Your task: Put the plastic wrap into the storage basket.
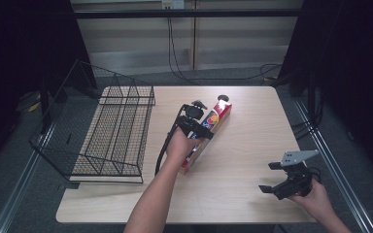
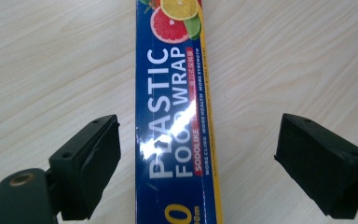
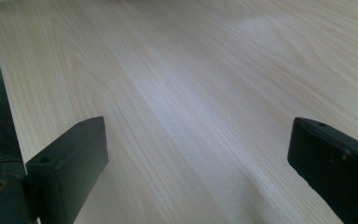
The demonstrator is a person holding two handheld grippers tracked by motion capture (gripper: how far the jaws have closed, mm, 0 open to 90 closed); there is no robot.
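Observation:
A long blue box of plastic food wrap [image 1: 218, 114] lies diagonally on the middle of the wooden table [image 1: 252, 141], its red end toward the far edge. My left gripper [image 1: 196, 119] hovers over the box, pointing down. In the left gripper view the box [image 2: 177, 140] runs lengthwise between the black jaws of the left gripper [image 2: 200, 128]; both pads stand off its sides, the left pad nearer. My right gripper [image 1: 269, 177] rests near the table's front right corner, open, with only bare wood between the jaws of the right gripper [image 3: 198, 140].
A black wire basket rack [image 1: 111, 131] takes up the left part of the table, its tall side toward the left edge. Cables [image 1: 175, 58] trail on the floor behind the table. Dark curtains flank both sides.

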